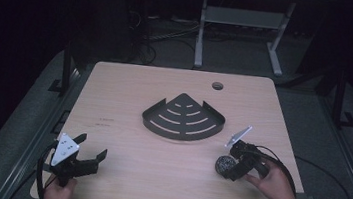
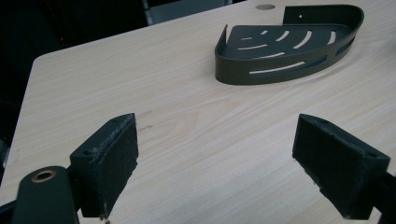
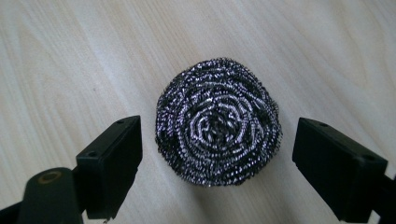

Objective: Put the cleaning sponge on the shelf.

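A round steel-wool scourer [image 3: 218, 122] lies on the light wooden table [image 1: 121, 168], seen in the high view as a dark ball [image 1: 224, 164] at the right. My right gripper [image 3: 217, 161] is open, one jaw on either side of the scourer with a small gap each way, not touching it. A person's hand holds that gripper [image 1: 229, 167] from the right. A black fan-shaped slotted corner basket [image 1: 184, 118] sits at the table's middle, also in the left gripper view [image 2: 289, 44]. My left gripper [image 1: 93, 153] is open over bare wood at the front left, empty [image 2: 215, 158].
A round cable hole [image 1: 217, 86] is in the table's far edge, right of centre. Black cables trail from both grippers off the front corners. Beyond the table stand a white metal frame [image 1: 243, 26] and a dark floor with wires.
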`<state>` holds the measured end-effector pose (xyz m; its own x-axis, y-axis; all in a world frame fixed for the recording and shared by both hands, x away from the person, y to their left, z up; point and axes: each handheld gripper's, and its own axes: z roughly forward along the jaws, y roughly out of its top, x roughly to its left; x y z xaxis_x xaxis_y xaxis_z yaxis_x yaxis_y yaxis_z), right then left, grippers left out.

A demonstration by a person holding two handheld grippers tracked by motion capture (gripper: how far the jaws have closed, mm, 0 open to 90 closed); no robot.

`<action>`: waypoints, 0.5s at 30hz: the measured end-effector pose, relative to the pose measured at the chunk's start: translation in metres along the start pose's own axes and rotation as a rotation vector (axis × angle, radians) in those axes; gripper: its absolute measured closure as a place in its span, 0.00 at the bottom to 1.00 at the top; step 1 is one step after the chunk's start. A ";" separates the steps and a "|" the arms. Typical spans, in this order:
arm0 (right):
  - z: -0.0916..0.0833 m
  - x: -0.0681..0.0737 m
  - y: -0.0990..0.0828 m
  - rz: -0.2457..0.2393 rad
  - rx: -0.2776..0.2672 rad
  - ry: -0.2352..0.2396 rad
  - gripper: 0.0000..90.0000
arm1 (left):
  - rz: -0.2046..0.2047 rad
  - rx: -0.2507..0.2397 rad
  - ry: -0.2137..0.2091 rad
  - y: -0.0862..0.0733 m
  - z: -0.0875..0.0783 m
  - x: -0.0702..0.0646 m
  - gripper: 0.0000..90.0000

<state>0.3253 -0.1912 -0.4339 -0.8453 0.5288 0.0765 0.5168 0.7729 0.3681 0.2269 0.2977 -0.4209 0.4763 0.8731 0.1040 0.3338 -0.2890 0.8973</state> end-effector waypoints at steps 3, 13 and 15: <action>0.003 0.000 0.002 -0.005 0.010 -0.004 0.18 | -0.002 0.001 0.001 0.000 0.000 0.000 0.15; 0.012 0.001 0.008 -0.025 0.050 -0.008 0.30 | -0.006 -0.004 0.005 0.000 -0.001 0.001 0.15; 0.012 0.001 0.008 -0.028 0.050 -0.004 0.32 | -0.008 -0.005 0.004 0.000 -0.001 0.002 0.15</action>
<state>0.3300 -0.1804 -0.4420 -0.8592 0.5077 0.0633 0.4990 0.8042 0.3230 0.2266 0.2996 -0.4199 0.4703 0.8769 0.0989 0.3337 -0.2805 0.9000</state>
